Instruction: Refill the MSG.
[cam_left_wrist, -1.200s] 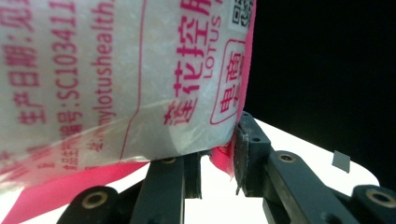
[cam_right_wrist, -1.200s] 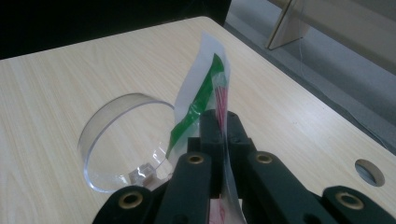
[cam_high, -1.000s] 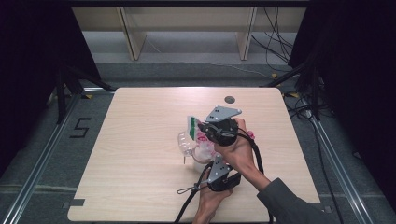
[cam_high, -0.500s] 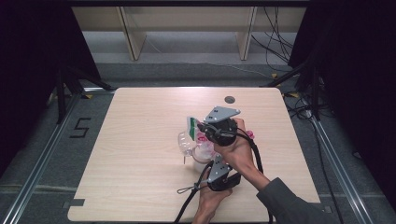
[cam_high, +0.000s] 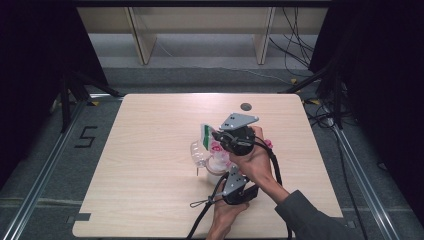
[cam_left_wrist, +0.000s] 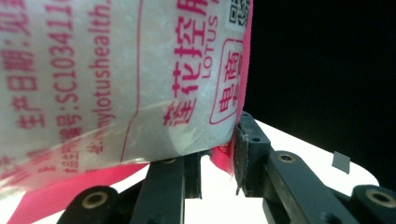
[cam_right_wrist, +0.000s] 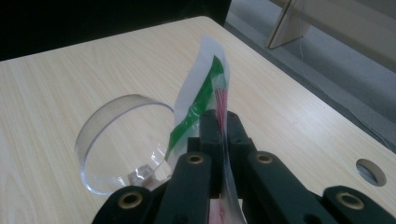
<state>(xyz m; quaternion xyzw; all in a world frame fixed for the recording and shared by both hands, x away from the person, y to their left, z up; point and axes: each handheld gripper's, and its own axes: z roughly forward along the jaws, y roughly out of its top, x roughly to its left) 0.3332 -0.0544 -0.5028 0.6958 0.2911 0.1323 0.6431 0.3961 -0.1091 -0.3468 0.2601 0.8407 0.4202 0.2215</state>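
Note:
A plastic bag (cam_high: 207, 134) with pink print and a white and green top hangs over the middle of the table. My right gripper (cam_high: 212, 136) is shut on its thin top edge (cam_right_wrist: 205, 88), the jaws pressed flat together on the film. From below, my left gripper (cam_high: 221, 169) grips the bag's lower pink corner (cam_left_wrist: 223, 156). The bag's white, grainy body (cam_left_wrist: 116, 79) looms close above the left jaws. A clear round cup (cam_right_wrist: 112, 140) lies on the table just under and left of the bag, and it also appears in the high view (cam_high: 198, 156).
The wooden table (cam_high: 150, 150) has a round cable hole (cam_high: 245, 106) near its far edge, seen also in the right gripper view (cam_right_wrist: 371, 171). Black cables trail from both grippers toward the near edge. Dark stands and rails flank the table.

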